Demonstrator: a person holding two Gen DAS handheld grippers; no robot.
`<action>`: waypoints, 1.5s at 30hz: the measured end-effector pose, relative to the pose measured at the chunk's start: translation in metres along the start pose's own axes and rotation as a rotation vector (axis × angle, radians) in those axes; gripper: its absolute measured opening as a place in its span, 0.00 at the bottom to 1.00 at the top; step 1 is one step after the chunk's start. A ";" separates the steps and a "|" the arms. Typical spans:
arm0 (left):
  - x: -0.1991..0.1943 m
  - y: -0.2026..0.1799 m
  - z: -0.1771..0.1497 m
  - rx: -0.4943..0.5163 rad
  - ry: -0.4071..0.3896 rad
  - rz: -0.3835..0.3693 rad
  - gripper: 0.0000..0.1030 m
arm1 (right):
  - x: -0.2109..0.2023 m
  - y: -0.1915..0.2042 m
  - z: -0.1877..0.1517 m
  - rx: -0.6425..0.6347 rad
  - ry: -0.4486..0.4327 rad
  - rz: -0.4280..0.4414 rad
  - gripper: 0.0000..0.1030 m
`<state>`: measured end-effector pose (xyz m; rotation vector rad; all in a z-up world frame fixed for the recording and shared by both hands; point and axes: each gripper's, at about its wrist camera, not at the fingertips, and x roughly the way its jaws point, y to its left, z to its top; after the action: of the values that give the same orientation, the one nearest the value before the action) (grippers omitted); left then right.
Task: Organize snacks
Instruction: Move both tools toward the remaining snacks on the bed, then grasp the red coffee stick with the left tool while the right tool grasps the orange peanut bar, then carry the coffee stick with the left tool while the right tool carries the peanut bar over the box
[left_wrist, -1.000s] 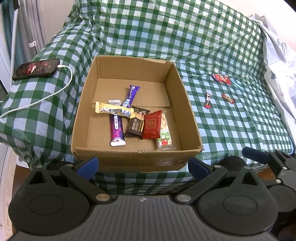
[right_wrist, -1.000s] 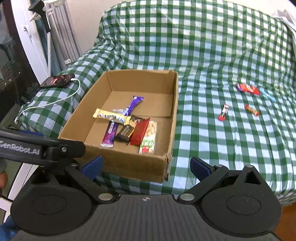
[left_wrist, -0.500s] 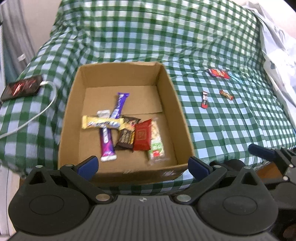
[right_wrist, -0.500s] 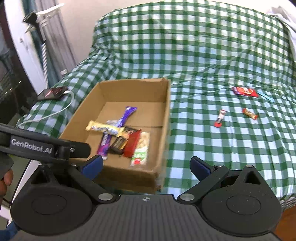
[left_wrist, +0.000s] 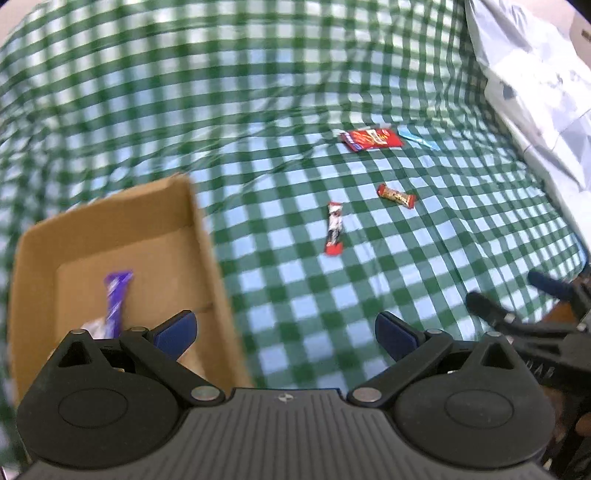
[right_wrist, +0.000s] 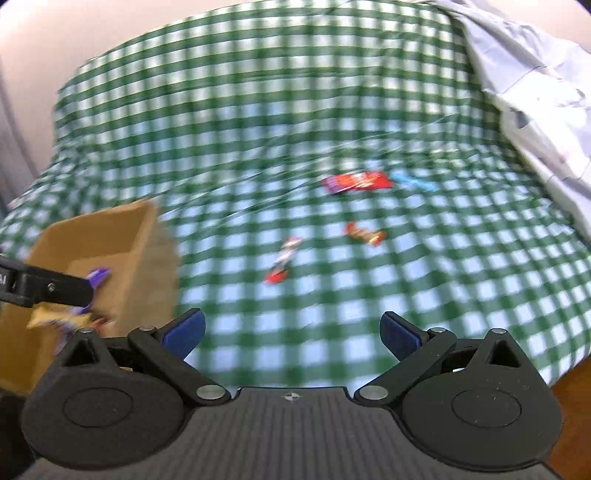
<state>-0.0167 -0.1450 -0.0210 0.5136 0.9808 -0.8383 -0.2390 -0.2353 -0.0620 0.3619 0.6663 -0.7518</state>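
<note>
A cardboard box (left_wrist: 207, 243) (right_wrist: 144, 236) sits at the left on the green checked cloth and holds a purple bar (left_wrist: 116, 299) and other snacks. Loose on the cloth lie a red and white bar (left_wrist: 334, 229) (right_wrist: 282, 260), a small red and gold candy (left_wrist: 397, 195) (right_wrist: 365, 234), a red packet (left_wrist: 371, 139) (right_wrist: 356, 181) and a light blue wrapper (left_wrist: 419, 137) (right_wrist: 413, 181). My left gripper (left_wrist: 285, 332) is open and empty over the box's right wall. My right gripper (right_wrist: 291, 330) is open and empty over the cloth, short of the loose snacks.
A white crumpled sheet (left_wrist: 535, 74) (right_wrist: 532, 85) lies along the right edge of the cloth. The right gripper's fingers (left_wrist: 491, 306) show at the right of the left wrist view; the left gripper's arm (right_wrist: 44, 290) crosses the left of the right wrist view.
Both grippers have swung right and forward, away from the box and toward the loose snacks. The phone and cable have left view. Both stay open.
</note>
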 end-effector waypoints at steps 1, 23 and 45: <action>0.016 -0.007 0.011 0.014 0.003 -0.003 1.00 | 0.015 -0.009 0.007 -0.001 -0.009 -0.015 0.97; 0.264 -0.052 0.104 0.043 0.169 -0.074 0.08 | 0.321 -0.082 0.051 -0.237 0.019 0.007 0.20; -0.072 0.046 -0.070 -0.080 -0.194 -0.115 0.08 | -0.040 0.088 -0.022 -0.059 -0.086 0.233 0.17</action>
<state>-0.0364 -0.0414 0.0091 0.3033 0.8672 -0.9302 -0.2066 -0.1431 -0.0453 0.3442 0.5526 -0.5215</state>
